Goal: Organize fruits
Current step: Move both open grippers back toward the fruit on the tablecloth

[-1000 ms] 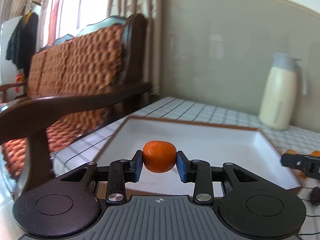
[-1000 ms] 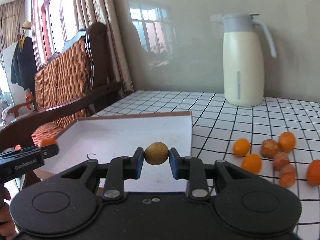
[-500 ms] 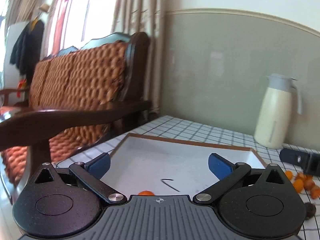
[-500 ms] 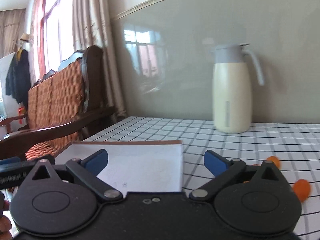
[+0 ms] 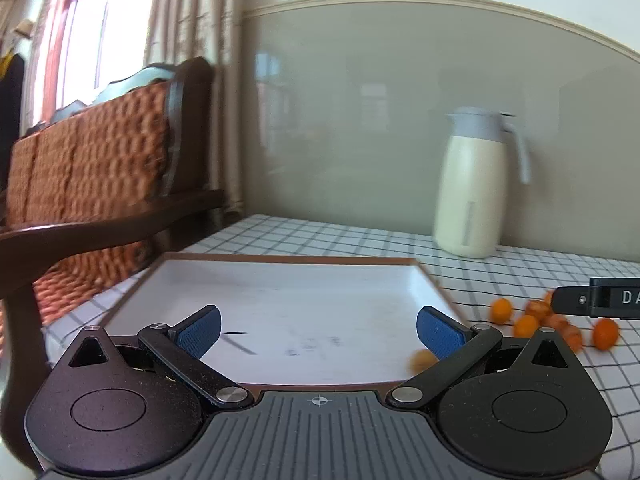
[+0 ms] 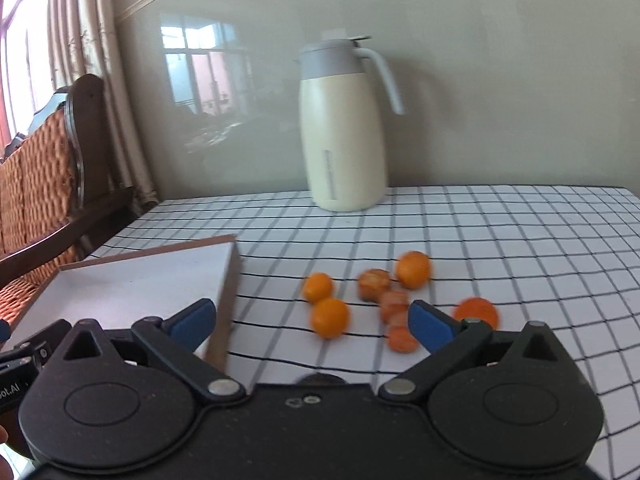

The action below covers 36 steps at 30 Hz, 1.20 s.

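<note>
Left tongs [image 5: 319, 330] gape wide with nothing between them over the white tray [image 5: 304, 280]; a yellowish fruit [image 5: 421, 360] lies at the tray's near right. Right tongs [image 6: 310, 322] also gape, empty, above the bench [image 6: 500, 240], where orange fruits [image 6: 330, 317] cluster right of the tray

One white tray [image 6: 132, 280], one cream jug [image 6: 344, 140], seven small orange fruits [image 6: 330, 317] on the tabletop [image 6: 500, 240], one brownish fruit [image 5: 422, 360] in the tray, two tools [image 5: 318, 328].

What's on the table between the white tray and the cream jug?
Nothing: only bare checked tablecloth separates the white wood-rimmed tray from the cream grey-lidded jug, clearest in the right wrist view.
</note>
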Tool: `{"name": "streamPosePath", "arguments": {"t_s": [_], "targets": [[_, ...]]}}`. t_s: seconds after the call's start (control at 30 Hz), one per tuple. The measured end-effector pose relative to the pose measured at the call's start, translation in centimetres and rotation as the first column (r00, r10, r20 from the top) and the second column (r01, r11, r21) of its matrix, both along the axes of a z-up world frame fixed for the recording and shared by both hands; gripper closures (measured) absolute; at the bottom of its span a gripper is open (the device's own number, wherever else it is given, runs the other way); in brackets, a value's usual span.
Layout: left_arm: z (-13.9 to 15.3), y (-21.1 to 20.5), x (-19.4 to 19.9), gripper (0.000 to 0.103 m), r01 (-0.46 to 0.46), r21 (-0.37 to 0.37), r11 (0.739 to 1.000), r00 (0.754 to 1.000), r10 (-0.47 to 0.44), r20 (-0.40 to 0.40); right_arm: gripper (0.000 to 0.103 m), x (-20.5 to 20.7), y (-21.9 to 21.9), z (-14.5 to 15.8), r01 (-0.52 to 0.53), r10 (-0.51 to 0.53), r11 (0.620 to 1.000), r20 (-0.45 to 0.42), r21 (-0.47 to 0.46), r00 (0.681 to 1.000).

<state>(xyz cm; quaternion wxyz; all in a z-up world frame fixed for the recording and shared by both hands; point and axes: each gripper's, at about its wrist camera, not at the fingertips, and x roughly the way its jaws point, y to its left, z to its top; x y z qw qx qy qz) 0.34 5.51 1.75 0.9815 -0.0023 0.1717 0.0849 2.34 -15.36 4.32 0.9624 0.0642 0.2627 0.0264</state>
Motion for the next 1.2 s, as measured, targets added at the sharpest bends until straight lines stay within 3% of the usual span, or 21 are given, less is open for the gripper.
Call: {"name": "streamPosePath", "arguments": {"t_s": [0.43,0.9,1.2], "targets": [[-0.8,-8.6,-0.1,0.0,0.206,0.043,0.978,0.979,-0.205,-0.014,0.006,-2.4,-5.8,-0.6,0.136,-0.139,0.989,-0.034,-0.06,0.99],[-1.4,-13.0,0.2,0.0,0.288,0.055,0.956,0.957,-0.286,-0.041,0.006,-4.2,-9.7,-0.7,0.245,-0.249,0.965,-0.032,-0.094,0.968],[-2.0,-14.6,-0.1,0.0,0.317,0.081,0.945,0.948,-0.313,-0.059,0.006,-4.6,-10.6,-0.8,0.246,-0.249,0.966,-0.029,-0.079,0.968]]}}
